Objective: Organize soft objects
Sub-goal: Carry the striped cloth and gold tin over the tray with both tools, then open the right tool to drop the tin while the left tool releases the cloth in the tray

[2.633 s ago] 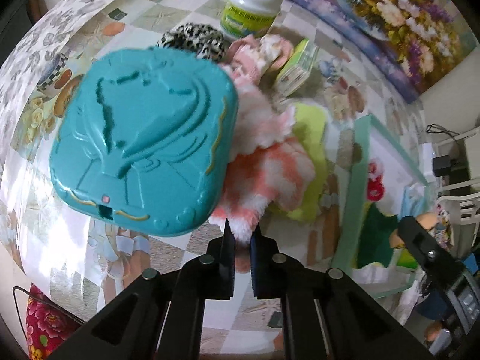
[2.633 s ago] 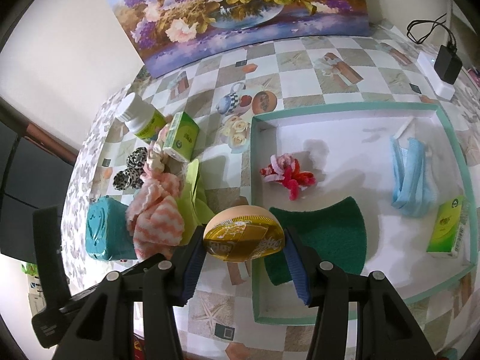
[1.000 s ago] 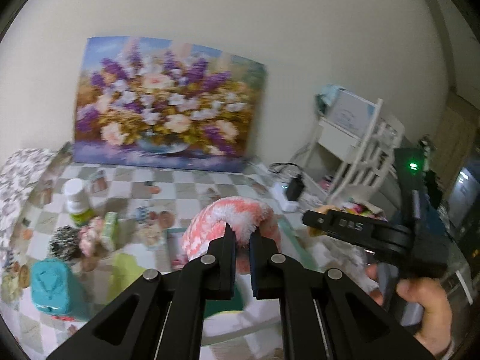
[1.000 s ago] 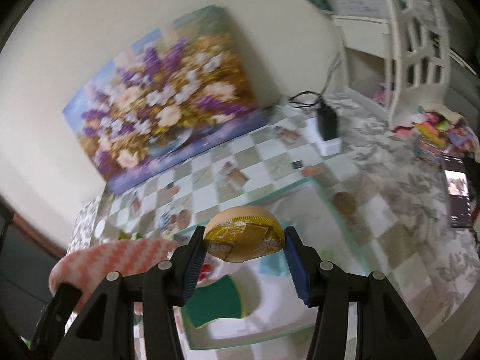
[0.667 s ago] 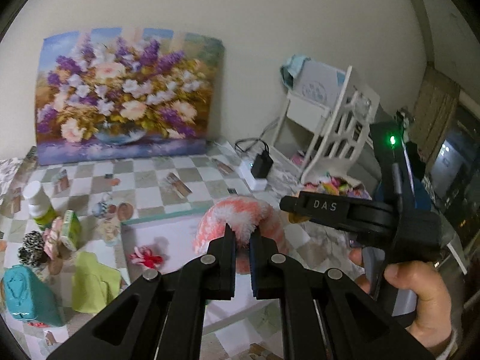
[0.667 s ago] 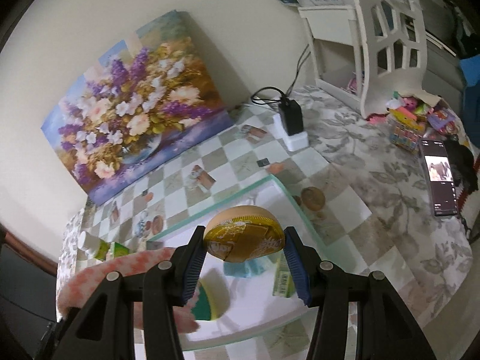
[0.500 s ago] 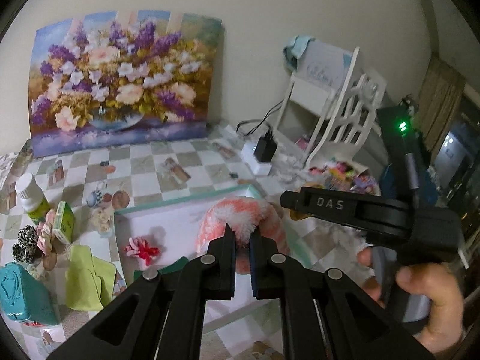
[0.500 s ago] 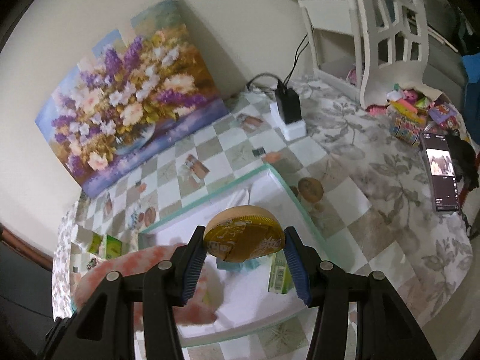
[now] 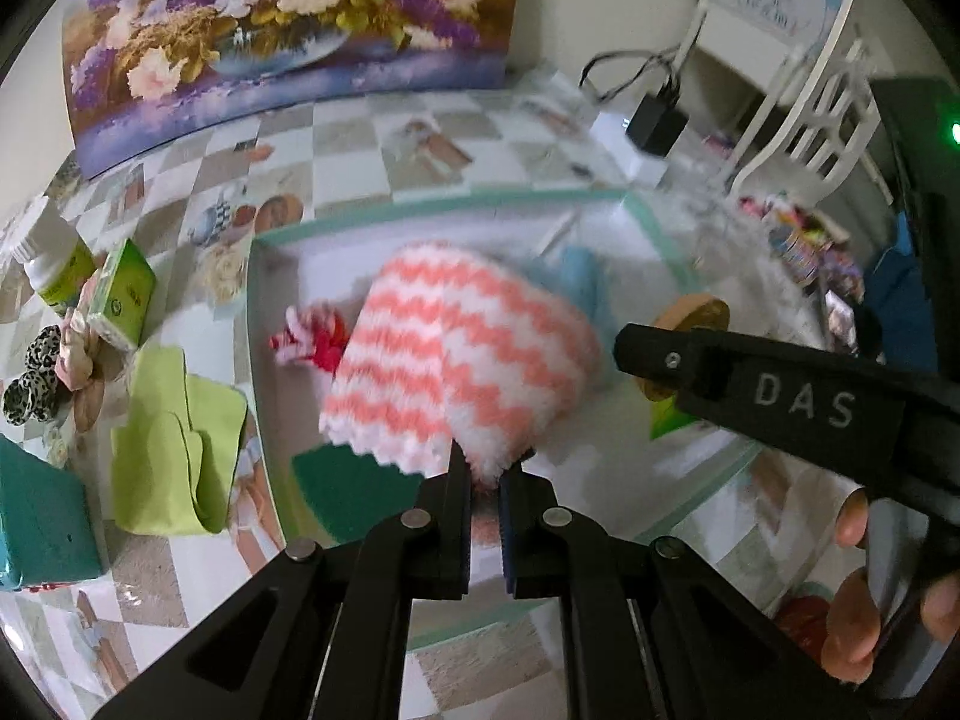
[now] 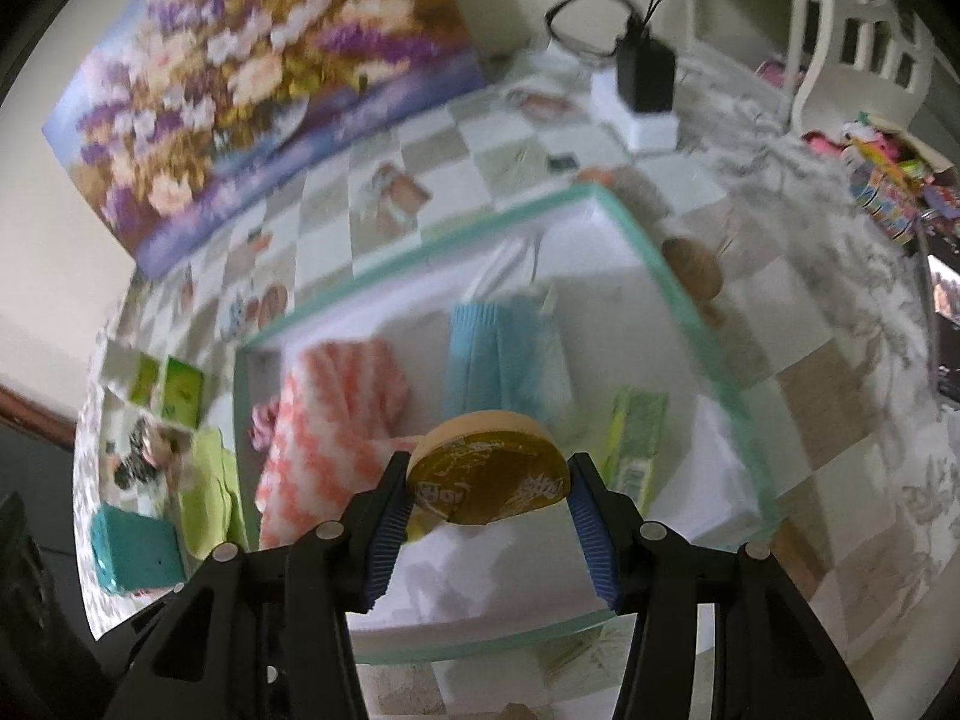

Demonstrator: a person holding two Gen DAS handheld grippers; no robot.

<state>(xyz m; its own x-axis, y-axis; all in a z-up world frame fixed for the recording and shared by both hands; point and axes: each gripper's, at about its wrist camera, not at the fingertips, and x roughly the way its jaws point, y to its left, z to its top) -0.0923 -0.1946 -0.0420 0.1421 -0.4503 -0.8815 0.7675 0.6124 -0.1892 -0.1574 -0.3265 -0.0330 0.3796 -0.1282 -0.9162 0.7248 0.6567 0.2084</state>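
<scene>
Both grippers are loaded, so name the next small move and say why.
Probably lower the left gripper and open it: its pink-and-white cloth hangs over the tray, above free white floor. The right gripper holds the round sponge nearby.

The one text that reads clearly is "DAS", in pale capitals on the black side of the right gripper [image 9: 804, 402] as the left wrist view shows it. The gold wrapper of the round pack [image 10: 487, 476] held in that gripper carries dark printing, seen in the right wrist view, but it is too blurred to read. The green boxes [image 9: 123, 299] by the tray [image 9: 651, 219] bear small marks, perhaps a logo, not legible. The white shelf [image 9: 774, 3] has a faint drawn scribble, unreadable.
</scene>
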